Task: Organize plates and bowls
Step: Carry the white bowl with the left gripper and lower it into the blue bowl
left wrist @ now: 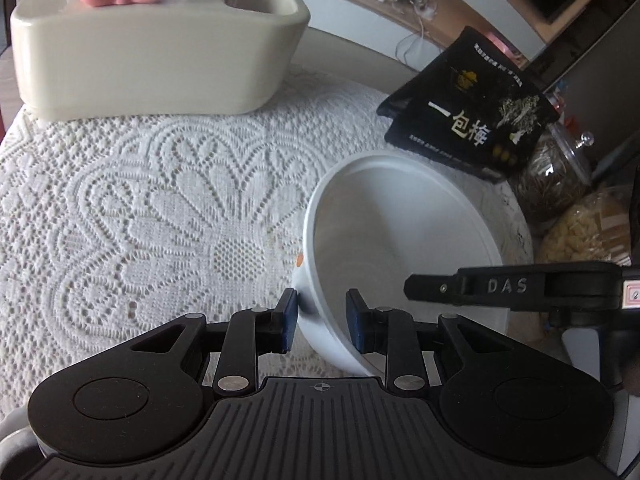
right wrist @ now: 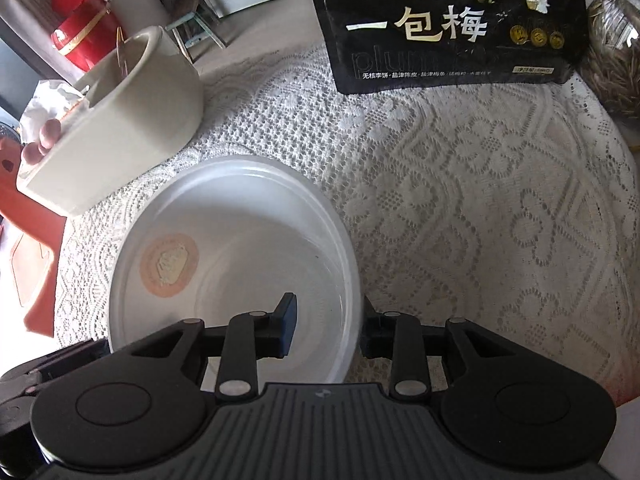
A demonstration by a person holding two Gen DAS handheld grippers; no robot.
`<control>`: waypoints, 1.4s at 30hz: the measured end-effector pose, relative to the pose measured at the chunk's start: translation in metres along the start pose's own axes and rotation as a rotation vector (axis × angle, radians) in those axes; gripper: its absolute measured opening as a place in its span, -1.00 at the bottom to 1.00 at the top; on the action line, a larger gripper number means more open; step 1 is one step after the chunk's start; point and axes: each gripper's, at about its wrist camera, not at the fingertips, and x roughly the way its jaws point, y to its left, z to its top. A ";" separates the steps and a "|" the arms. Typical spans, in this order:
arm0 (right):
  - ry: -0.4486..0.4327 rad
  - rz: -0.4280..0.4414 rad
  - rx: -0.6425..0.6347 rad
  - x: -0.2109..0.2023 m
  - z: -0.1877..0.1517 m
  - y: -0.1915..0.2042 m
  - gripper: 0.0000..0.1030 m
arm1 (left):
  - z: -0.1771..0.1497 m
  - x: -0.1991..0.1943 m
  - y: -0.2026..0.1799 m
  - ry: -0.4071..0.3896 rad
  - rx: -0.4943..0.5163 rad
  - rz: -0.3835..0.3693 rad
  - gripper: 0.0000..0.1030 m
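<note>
Fingers (left wrist: 291, 322) astride white bowl (left wrist: 400, 232) rim

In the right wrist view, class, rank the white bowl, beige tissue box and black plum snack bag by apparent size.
1. white bowl, though nearness to the camera inflates it.
2. black plum snack bag, cropped at the top.
3. beige tissue box; close to the bag, so that order is unsure.
</note>
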 end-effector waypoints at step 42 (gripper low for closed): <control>-0.173 -0.080 -0.108 -0.152 -0.096 0.006 -0.32 | -0.057 -0.130 -0.050 -0.124 0.177 -0.252 -0.28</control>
